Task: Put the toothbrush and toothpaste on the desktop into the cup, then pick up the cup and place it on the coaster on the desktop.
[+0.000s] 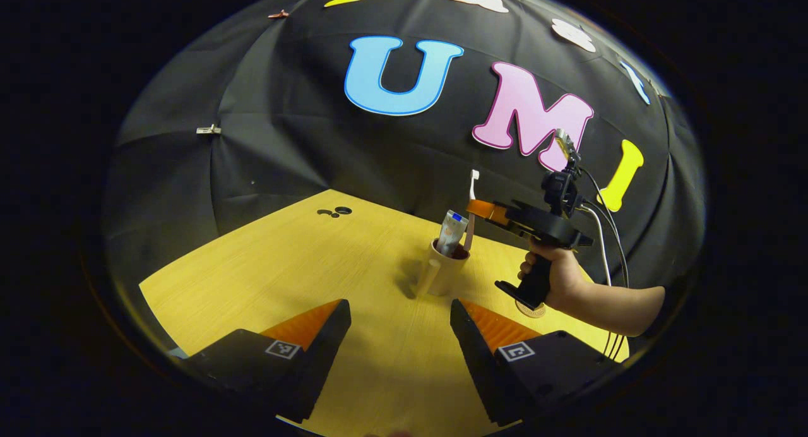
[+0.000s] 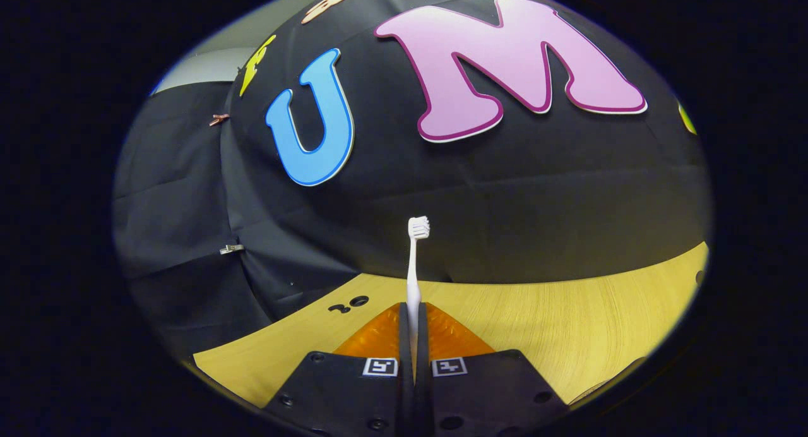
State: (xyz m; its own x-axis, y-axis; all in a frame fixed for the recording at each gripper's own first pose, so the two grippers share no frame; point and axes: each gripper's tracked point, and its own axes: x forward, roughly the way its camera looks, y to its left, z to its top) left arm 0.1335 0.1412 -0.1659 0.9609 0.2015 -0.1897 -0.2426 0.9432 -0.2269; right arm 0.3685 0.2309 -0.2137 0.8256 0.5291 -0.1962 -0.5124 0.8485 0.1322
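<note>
Two items at cup (image 1: 444, 271): toothpaste (image 1: 452, 232) in, toothbrush (image 2: 415, 266) pinched by right gripper (image 2: 414, 336) at 12 o'clock; next release; left gripper (image 1: 400, 326) wide, empty.

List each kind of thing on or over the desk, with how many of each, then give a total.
Toothbrush: 1
Toothpaste tube: 1
Cup: 1
Coaster: 1
Grippers: 2, left gripper and right gripper
Total: 6

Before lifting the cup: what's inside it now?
The cup holds the toothpaste, top poking out. The toothbrush stands over it, clamped by the right gripper; its lower end is hidden.
</note>
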